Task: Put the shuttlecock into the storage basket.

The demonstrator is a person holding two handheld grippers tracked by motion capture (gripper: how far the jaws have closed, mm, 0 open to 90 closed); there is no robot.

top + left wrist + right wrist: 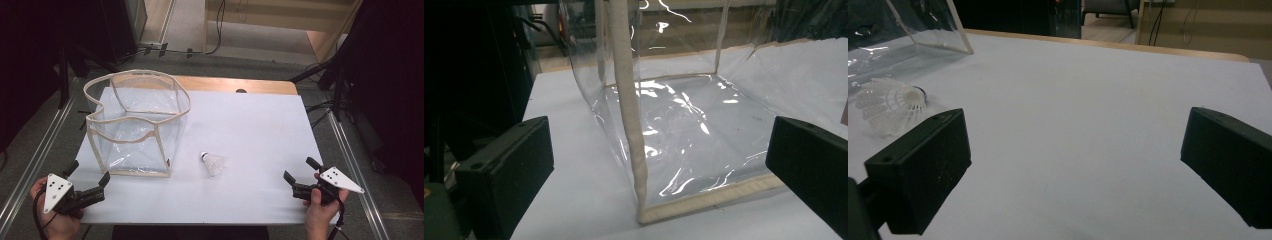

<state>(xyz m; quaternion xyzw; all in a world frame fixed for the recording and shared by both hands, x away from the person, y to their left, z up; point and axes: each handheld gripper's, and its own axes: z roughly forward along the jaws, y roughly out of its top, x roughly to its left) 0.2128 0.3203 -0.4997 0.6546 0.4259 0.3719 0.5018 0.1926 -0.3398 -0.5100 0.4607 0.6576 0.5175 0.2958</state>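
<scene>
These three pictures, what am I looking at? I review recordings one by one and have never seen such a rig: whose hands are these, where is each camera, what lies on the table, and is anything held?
A person sits at a table covered with a white sheet and holds a two-jaw gripper in each hand. The high view looks down from above the person's side: the left gripper is at lower left, the right gripper at lower right. The other two pictures come from cameras riding on the grippers, looking out between their own black jaws. On the table stand a clear plastic bag with cream edging, open at the top, and a white shuttlecock lying on its side to the right of it. The left gripper faces the bag's near corner; the right gripper faces bare sheet with the shuttlecock off to one side. Both stand open, holding nothing.
</scene>
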